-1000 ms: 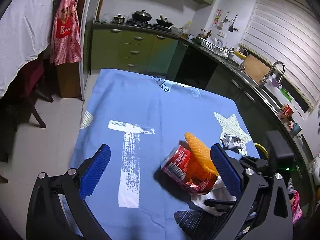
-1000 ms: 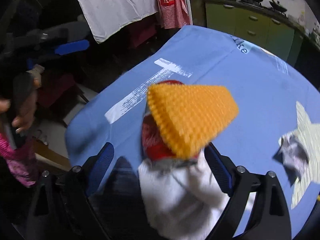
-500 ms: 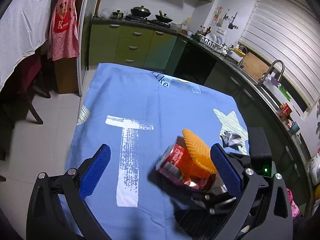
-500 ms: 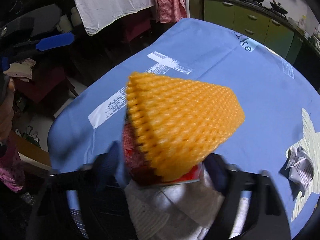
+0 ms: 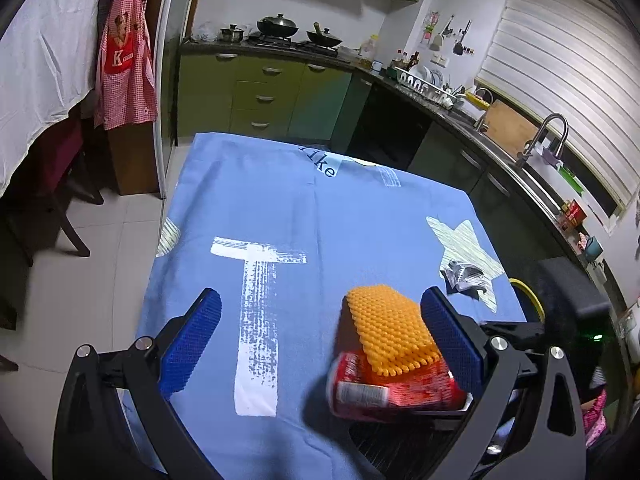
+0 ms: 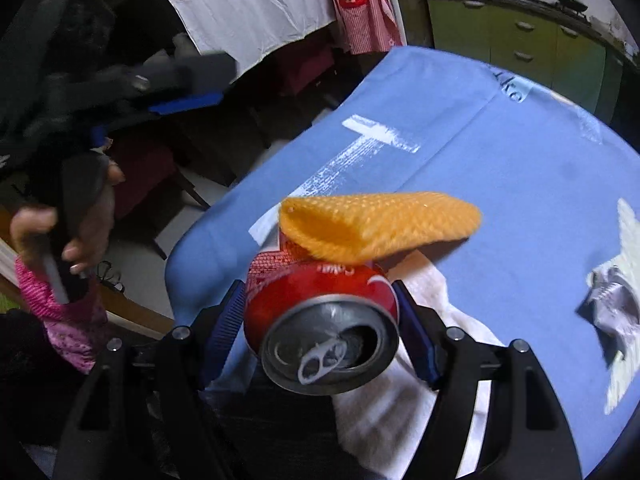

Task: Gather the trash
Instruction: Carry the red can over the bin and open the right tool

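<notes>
The right gripper [image 6: 320, 320] has its 2 pads clamped on the sides of a red can [image 6: 320, 304], opened end toward the camera, lifted just above the blue cloth [image 6: 520, 152]; an orange foam net [image 6: 376, 228] rides loose on top. The left gripper [image 5: 320, 340] hangs empty, jaws wide. To do this well, I'd keep the can level and move slowly so the net stays on; the crumpled wrapper [image 6: 612, 304] on the cloth remains to collect.

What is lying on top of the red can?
An orange foam net lies on the can, overhanging it. The can's side under the net is covered.
</notes>
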A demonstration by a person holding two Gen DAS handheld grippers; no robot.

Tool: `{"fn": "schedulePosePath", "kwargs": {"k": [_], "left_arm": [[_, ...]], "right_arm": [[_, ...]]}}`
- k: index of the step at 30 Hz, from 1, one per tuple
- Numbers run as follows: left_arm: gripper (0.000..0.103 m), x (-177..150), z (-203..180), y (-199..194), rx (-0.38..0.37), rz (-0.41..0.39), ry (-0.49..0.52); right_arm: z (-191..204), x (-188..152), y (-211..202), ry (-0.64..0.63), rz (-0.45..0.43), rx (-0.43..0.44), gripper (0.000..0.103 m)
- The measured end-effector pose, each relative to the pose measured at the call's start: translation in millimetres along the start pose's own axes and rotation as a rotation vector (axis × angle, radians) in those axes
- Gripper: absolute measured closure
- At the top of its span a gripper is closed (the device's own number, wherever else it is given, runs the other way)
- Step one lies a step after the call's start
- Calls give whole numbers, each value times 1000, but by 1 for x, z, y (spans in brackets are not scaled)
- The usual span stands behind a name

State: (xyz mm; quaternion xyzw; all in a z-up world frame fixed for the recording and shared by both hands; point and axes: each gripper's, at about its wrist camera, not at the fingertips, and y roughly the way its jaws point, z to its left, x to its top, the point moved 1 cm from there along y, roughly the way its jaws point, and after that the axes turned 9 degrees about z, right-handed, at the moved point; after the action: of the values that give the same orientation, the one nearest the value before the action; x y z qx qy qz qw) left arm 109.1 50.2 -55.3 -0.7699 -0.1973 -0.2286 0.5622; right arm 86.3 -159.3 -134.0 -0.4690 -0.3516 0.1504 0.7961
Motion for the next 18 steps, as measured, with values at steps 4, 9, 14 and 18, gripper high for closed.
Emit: {"fn": "schedulePosePath", "kwargs": {"k": [4, 9, 14, 18], "left_arm": [[5, -1, -4, 3, -7, 7, 10], [5, 0, -10, 5, -12, 14, 27], [5, 1, -14, 4, -9, 13, 42], [5, 2, -17, 7, -15, 18, 47]], "right_arm": [[0, -7, -26, 13, -43, -27, 34], [-2, -19, -53, 28, -87, -53, 34], [-4, -35, -72, 48, -80, -53, 34], [-4, -48, -91, 61, -91, -69, 35]]}}
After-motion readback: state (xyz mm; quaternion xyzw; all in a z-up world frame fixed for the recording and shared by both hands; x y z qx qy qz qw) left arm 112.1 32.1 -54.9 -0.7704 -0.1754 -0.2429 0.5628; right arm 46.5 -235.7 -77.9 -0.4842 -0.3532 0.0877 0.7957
